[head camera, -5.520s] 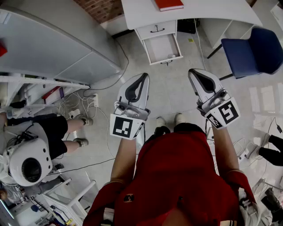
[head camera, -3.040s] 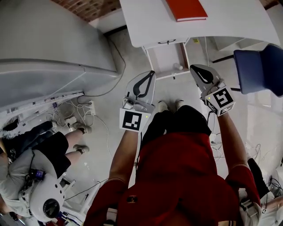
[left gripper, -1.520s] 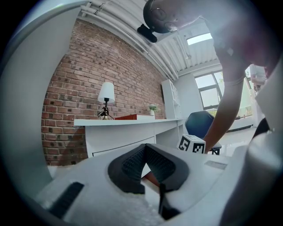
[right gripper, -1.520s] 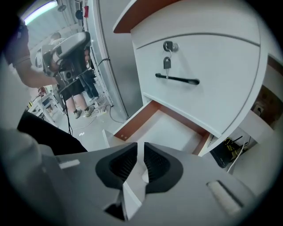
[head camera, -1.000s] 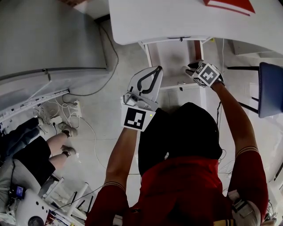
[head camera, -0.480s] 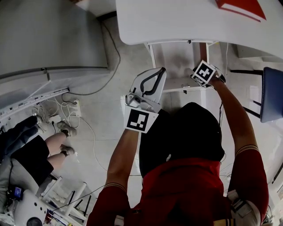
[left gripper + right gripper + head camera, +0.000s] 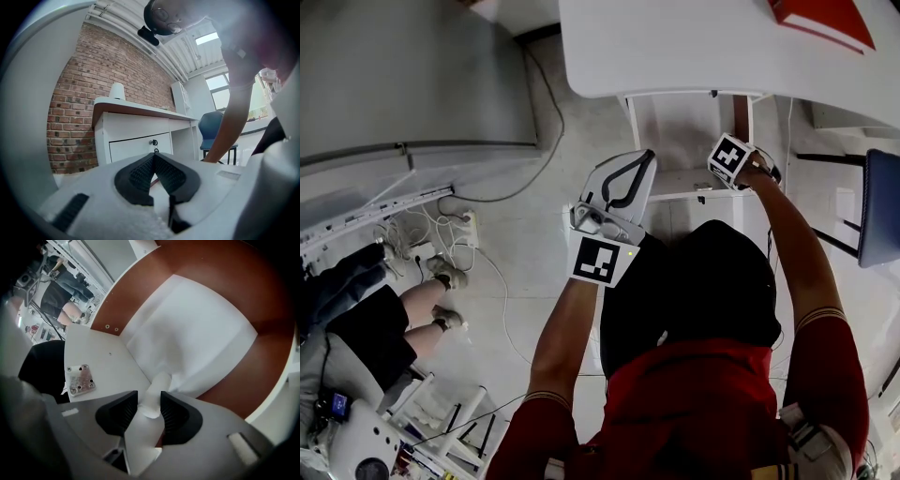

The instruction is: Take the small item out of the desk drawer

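Observation:
The desk drawer (image 7: 675, 131) stands pulled out under the white desk (image 7: 675, 47). My right gripper (image 7: 727, 159) reaches down into it, its marker cube hiding the jaws in the head view. In the right gripper view a small white cylindrical item (image 7: 157, 380) lies on the drawer's pale floor (image 7: 197, 324), its near end between the pads of my right gripper (image 7: 149, 395). The jaws are opening and stand just wider than the item. My left gripper (image 7: 647, 157) hangs left of the drawer, shut and empty, its pads meeting at the tips (image 7: 154, 157).
A red book (image 7: 825, 23) lies on the desk and a blue chair (image 7: 881, 206) stands at the right. A grey table (image 7: 412, 75) fills the left, with cables and a socket strip (image 7: 459, 225) on the floor. A seated person's legs (image 7: 422, 281) are nearby.
My right gripper has gone deeper into the drawer and tilted down over the item. The left gripper has drifted slightly right, staying shut.

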